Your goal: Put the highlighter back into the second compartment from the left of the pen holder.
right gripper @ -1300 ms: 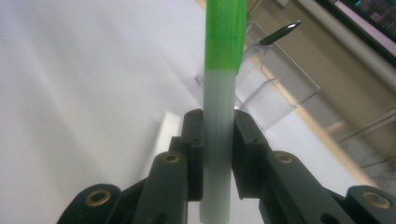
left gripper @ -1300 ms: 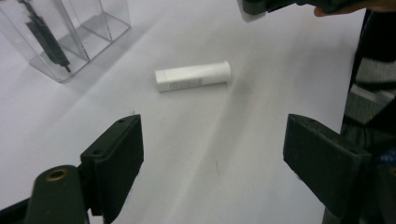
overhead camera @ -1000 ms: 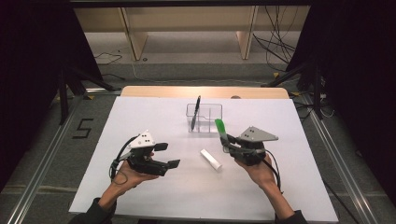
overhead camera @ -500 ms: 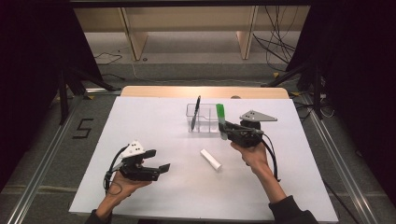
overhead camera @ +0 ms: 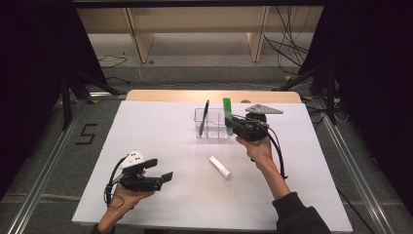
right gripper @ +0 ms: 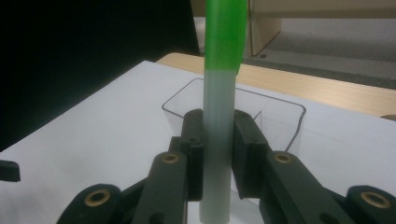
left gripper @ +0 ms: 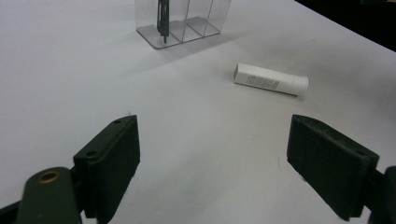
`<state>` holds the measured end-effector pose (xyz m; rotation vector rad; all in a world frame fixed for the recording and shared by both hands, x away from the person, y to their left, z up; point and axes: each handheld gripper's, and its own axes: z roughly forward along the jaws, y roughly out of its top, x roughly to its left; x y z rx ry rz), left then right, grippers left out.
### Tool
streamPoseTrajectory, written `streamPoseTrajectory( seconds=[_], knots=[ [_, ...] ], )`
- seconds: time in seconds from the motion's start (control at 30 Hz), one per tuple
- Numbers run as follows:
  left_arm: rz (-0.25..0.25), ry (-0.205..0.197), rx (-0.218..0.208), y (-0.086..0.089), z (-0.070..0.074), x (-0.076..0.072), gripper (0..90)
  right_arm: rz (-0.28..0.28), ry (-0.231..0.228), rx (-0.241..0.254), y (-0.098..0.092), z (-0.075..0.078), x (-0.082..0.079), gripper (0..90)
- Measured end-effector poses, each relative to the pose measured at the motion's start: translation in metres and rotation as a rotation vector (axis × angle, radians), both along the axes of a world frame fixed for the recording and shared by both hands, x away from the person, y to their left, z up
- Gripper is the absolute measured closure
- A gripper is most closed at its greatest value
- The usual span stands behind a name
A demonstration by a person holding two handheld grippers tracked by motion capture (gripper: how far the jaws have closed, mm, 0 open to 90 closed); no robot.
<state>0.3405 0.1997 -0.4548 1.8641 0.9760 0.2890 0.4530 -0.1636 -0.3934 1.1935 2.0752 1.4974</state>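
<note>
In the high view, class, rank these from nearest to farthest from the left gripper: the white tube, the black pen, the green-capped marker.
1. White tube: lying flat on the table to the right of the left gripper.
2. Black pen: standing in the left compartment of the clear organiser, farther back.
3. Green-capped marker: upright in the right gripper, at the organiser's right end.

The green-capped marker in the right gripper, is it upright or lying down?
Upright. The right gripper clamps the marker with its green cap on top, above the clear organizer.
</note>
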Motion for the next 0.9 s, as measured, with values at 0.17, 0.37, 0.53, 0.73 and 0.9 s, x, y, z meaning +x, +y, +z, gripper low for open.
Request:
streamPoseTrajectory(
  seconds=[0.17, 0.37, 0.53, 0.73, 0.9],
  knots=[
    [0.006, -0.007, 0.017, -0.002, -0.003, -0.003, 17.0, -0.011, 0.007, -0.001, 0.002, -0.001, 0.007, 77.3],
    [0.015, -0.014, -0.006, -0.001, -0.003, -0.006, 16.8, -0.018, 0.013, -0.001, 0.005, -0.001, 0.013, 77.3],
    [0.019, -0.014, -0.014, -0.003, -0.005, -0.009, 16.8, -0.025, 0.023, 0.001, 0.008, 0.000, 0.018, 77.3],
    [0.018, -0.006, -0.007, -0.003, -0.007, -0.011, 16.7, -0.034, 0.026, 0.001, 0.012, 0.001, 0.024, 77.2],
    [0.017, -0.004, 0.021, -0.004, -0.009, -0.011, 16.7, -0.043, 0.031, -0.005, 0.016, 0.003, 0.031, 77.2]
  ],
)
